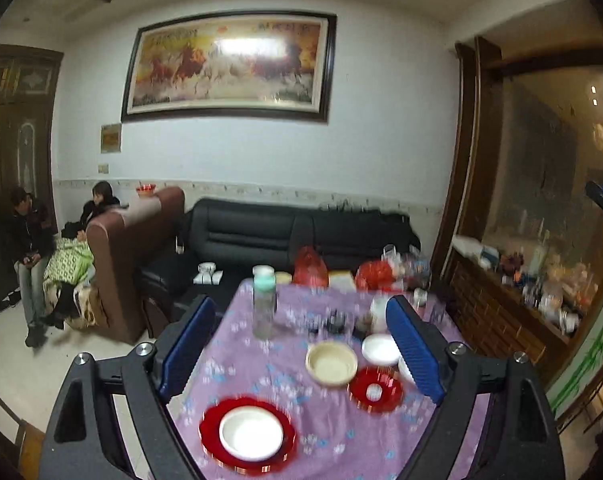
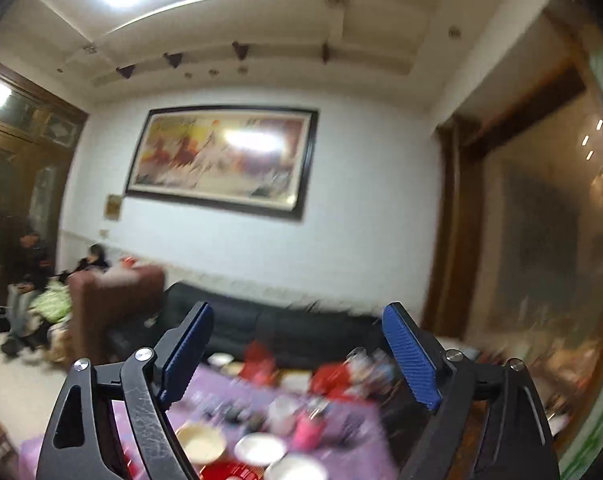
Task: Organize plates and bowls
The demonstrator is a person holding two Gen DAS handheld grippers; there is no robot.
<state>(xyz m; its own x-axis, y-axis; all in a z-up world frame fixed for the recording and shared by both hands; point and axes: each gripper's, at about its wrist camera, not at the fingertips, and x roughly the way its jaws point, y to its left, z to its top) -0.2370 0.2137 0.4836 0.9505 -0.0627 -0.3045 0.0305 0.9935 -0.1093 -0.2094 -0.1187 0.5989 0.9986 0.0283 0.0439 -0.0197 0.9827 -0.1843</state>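
Note:
In the left wrist view a white bowl (image 1: pixel 250 433) sits on a red plate (image 1: pixel 209 424) near the front of the purple-clothed table (image 1: pixel 237 336). A cream bowl (image 1: pixel 331 363), a small white plate (image 1: pixel 380 349) and a smaller red plate (image 1: pixel 375 390) lie further back right. My left gripper (image 1: pixel 301 344) is open and empty, held above the table. In the blurred right wrist view my right gripper (image 2: pixel 301 352) is open and empty, high over the table; the cream bowl (image 2: pixel 200 443), a white plate (image 2: pixel 260 449) and another white dish (image 2: pixel 295 469) show below.
A clear bottle with a green cap (image 1: pixel 264 300), small dark cups (image 1: pixel 335 322) and red bags (image 1: pixel 309 266) stand on the far part of the table. A black sofa (image 1: pixel 269 232) is behind it, a cluttered wooden sideboard (image 1: pixel 513 292) to the right. Two people (image 1: pixel 29 236) sit at the left.

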